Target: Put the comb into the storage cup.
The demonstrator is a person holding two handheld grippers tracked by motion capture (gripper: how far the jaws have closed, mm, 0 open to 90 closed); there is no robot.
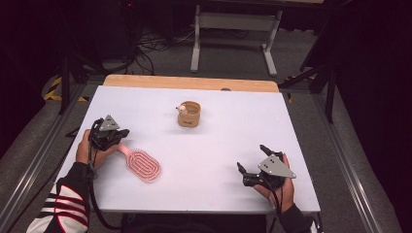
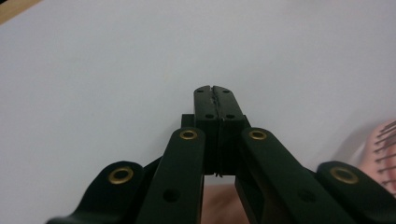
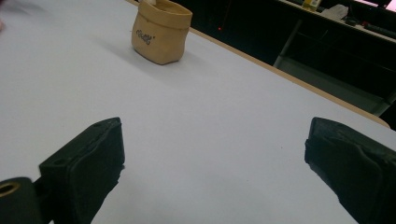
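A pink hairbrush (image 1: 143,165) lies flat on the white table (image 1: 223,145) at the near left, its handle pointing toward my left gripper (image 1: 124,132). That gripper sits right at the handle's end. In the left gripper view its jaws (image 2: 214,88) are pressed together with nothing visible between the tips, while the brush head (image 2: 385,144) shows blurred at the right edge. My right gripper (image 1: 251,158) rests at the near right with its jaws wide apart (image 3: 215,140) and bare table between them.
A small tan fabric pouch (image 1: 189,115) stands upright near the table's middle back, with a pale round thing at its rim; it also shows far ahead of the right jaws (image 3: 161,32). A wooden strip (image 1: 194,82) edges the far side. Floor, cables and a desk frame lie beyond.
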